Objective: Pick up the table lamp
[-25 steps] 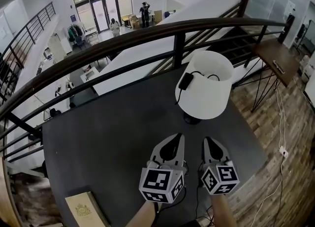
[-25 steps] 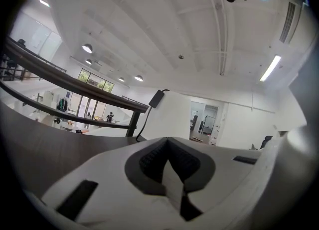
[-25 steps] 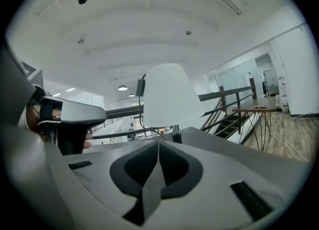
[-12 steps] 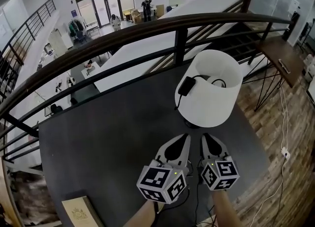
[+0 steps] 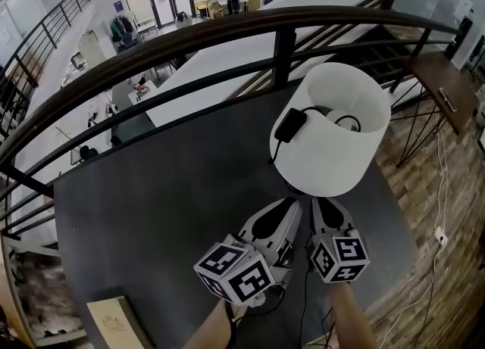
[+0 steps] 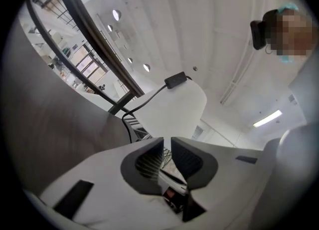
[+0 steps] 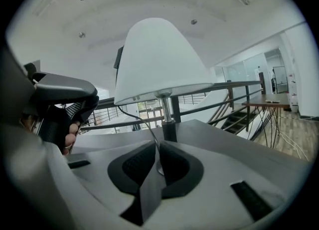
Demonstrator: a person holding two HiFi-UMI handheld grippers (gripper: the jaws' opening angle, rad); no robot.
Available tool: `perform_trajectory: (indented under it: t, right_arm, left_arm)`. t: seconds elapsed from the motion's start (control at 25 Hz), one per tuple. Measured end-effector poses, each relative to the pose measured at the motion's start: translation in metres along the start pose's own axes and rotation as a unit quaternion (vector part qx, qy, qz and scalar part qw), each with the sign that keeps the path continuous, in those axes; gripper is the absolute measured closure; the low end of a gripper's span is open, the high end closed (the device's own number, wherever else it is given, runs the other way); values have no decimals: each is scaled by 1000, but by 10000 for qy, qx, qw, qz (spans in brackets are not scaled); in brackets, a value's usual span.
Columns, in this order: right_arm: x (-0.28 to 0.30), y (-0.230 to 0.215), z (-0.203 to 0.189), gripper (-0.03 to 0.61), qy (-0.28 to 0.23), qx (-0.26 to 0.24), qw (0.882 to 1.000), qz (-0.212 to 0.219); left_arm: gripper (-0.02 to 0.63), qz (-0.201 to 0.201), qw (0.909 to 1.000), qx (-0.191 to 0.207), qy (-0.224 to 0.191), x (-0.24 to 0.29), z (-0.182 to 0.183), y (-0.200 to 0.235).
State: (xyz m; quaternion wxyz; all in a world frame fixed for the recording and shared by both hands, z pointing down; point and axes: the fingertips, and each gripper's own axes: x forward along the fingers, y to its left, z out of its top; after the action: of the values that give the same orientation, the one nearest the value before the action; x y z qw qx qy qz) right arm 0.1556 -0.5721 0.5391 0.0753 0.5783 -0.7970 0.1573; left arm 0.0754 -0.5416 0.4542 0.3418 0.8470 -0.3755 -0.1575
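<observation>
The table lamp (image 5: pixel 330 132) stands upright at the far right of the dark table (image 5: pixel 151 211), its white shade hiding the base from above. A black plug (image 5: pixel 289 124) hangs over the shade's rim. Both grippers lie side by side just in front of the lamp, their tips under the shade's near edge. The left gripper (image 5: pixel 290 205) (image 6: pixel 167 141) is rolled to one side; its jaws are opening a narrow gap with nothing in it. The right gripper (image 5: pixel 319 204) (image 7: pixel 157 146) points at the lamp's stem (image 7: pixel 169 119); its jaws are opening too, with nothing pressed between them.
A dark railing (image 5: pixel 227 33) runs behind the table, with a drop to a lower floor beyond. A book (image 5: pixel 114 323) lies at the table's near left corner. A wooden side table (image 5: pixel 439 86) stands at the right. Cable (image 5: pixel 303 302) trails on the near edge.
Both grippers have moved forward to the lamp, and their tips now reach under the shade. The left gripper has rolled, so its marker cube is tilted.
</observation>
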Motion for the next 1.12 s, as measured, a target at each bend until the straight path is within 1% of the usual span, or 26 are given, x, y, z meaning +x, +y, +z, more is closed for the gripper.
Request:
perform_trajectory:
  t: [0.16,0.24,0.32,0.48,0.6,0.76,0.96,1.04,1.12]
  right_arm:
    - [13,-2,-4,492,-76,58,9999,126]
    - [18,0,-5,483,-141,55,9996,237]
    - [23,2,-7,467,-162,0,9993,329]
    - [36,7,-16,406,-79,-98,9987,488]
    - [44,8,-20,383,-31,-158,9982,586]
    - [51,-1,-22,376,-73,-325,9974,641]
    - [60,-4,-20,359,-214,-340,9963,757]
    - [64,-6,-19,356,-262,-335,9961,768]
    - [68,-8,-18,353,-284,-334,9961,762]
  left_arm:
    - [521,-142,9982,-563,-157,3,-3,9]
    - [498,-266,9952,-898,-285,4,-3,11]
    - [485,-365,9921,-1136,-380,5,-4,13]
    - [457,-515,9898,-1253,-436,8,-6,17]
    - [442,-636,9887,-1275,-458,11,-5,18]
    - [423,-803,9846,-1470,-498,18,-5,20]
    - [385,-1099,9789,-1631,-551,20,-3,18]
    - [385,-1230,9747,-1761,-613,22,-1,15]
    - [383,-1275,9719,-1862,-668,24,0,16]
